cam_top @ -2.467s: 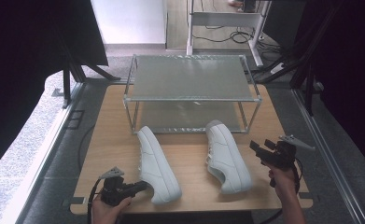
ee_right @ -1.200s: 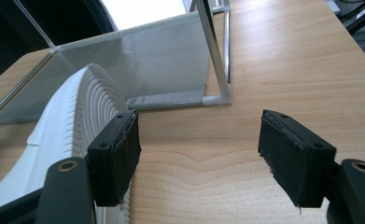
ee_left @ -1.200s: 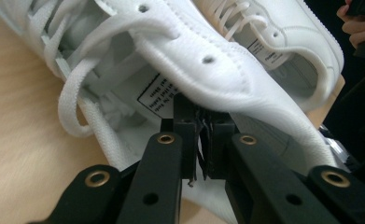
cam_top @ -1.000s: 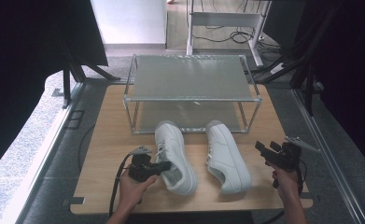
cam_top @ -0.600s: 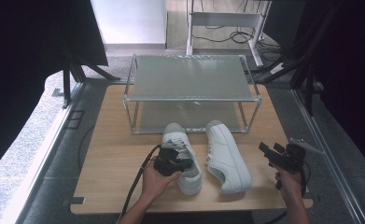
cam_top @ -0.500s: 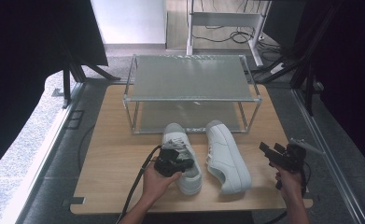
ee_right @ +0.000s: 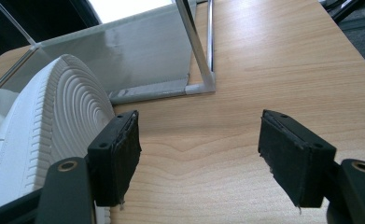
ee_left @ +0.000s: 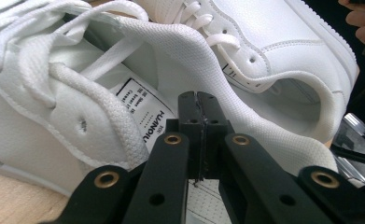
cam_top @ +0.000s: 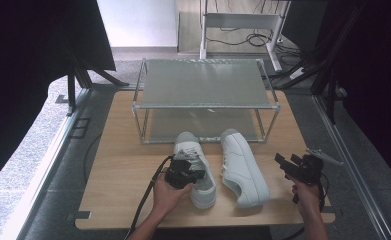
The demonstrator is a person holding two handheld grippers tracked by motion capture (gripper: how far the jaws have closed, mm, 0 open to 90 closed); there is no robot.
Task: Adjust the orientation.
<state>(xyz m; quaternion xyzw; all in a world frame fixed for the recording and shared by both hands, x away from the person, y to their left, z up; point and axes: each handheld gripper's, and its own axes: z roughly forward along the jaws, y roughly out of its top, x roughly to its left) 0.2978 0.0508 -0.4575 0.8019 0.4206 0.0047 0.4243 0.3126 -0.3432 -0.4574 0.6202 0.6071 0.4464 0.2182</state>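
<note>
L gripper (cam_top: 184, 172) down on left shoe (cam_top: 197, 167), over its opening, just back of laces. In left gripper view, jaws pressed together tip to tip (ee_left: 199, 100), sitting inside the shoe mouth; padded collar (ee_left: 245, 100) curves round right of the tips, tongue label w/ print just left of them. Jaws look clamped tight; can't tell for sure if any lining is pinched between, nothing visible in the seam. Laces (ee_left: 35, 70) up and left of jaws. Second white shoe (ee_left: 283, 42) beyond collar, up-right of jaws, close alongside.

R gripper (cam_top: 297, 167) held off to right of right shoe (cam_top: 243, 167), apart from it, not touching. In right gripper view, jaws spread wide (ee_right: 199, 154), nothing between but bare wooden tabletop (ee_right: 264, 70). Ribbed sole (ee_right: 54, 126) of shoe tipped on its side just left of left jaw, close beside it. Corner post of metal rack (ee_right: 196, 51) ahead of jaws, a bit left of centre; frosted lower shelf (ee_right: 133, 56) behind sole.

Both shoes ahead of hands in high view, toes at rack (cam_top: 205, 85) front edge, side by side, near each other. Cable (cam_top: 145, 200) trailing back from L gripper along forearm.
</note>
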